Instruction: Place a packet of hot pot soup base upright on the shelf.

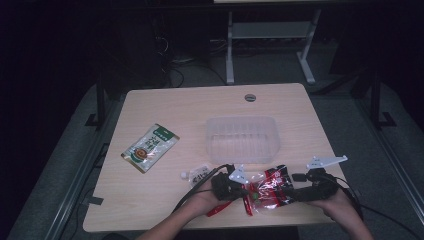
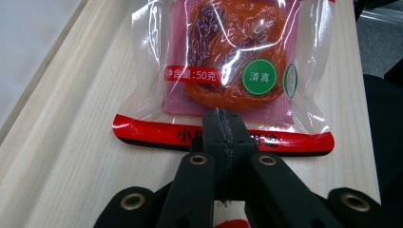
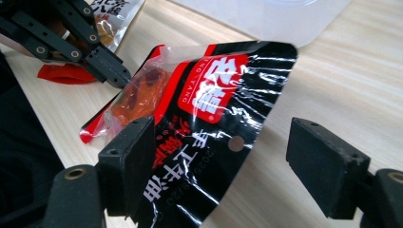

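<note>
Nearest you, your left tongs are clamped tight on the red bottom seal of the snack packet, and that thin strip is all they have. The packet lies at the near edge of the worktop, between your two hands. If you lift or pull from that seal alone, the slick film will likely slide out of the pads, or the weight of the orange filling will swing the packet round and twist it free

Your right tongs stand wide apart, the black and red end of the packet lying between the pads but touched by neither, as far as the right gripper view shows. That end curls up off the wood. Close now without squaring up and you may catch just a corner of film, which would crumple or tear; close too low and a pad may scrape the worktop instead

Just beside your left hand sit a small clear sachet and a red scrap; a sideways sweep could knock either off the near edge

Farther off, the clear plastic tub stands empty at mid-worktop. Swing the packet across with a weak hold and it may clip the rim and drop short. The green and white pouch lies well apart to the left, out of harm's way
</note>
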The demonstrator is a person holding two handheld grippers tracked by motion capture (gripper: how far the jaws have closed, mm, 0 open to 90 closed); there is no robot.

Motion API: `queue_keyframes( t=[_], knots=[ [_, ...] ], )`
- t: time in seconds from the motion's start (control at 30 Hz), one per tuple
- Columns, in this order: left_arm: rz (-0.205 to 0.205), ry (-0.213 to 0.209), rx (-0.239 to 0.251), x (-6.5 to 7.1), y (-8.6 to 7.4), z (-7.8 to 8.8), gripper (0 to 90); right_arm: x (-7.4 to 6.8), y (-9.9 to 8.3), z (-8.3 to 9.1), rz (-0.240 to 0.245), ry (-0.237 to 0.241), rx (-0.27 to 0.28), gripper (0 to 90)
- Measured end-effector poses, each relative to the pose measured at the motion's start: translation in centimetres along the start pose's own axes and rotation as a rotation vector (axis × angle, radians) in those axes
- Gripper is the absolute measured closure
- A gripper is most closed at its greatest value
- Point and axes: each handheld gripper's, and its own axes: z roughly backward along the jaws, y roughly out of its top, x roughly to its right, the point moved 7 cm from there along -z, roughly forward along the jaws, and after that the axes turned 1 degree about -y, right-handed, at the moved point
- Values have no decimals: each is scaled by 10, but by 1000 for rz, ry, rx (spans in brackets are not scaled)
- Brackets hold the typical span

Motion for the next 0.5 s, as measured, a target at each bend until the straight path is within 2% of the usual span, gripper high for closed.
queue_keyframes(
  t=[0.13,0.23,0.33,0.5],
  knots=[
    [4,0,1,1,0,0,898,-1,-2,-7,-14,21,-26,246],
    [5,3,4,1,0,0,898,0,-2,-11,-24,46,-26,247],
    [4,7,5,2,0,0,899,-1,-2,-14,-50,77,-39,254],
    [8,12,6,2,0,0,899,-7,-1,-19,-36,124,-43,299]
  ],
)
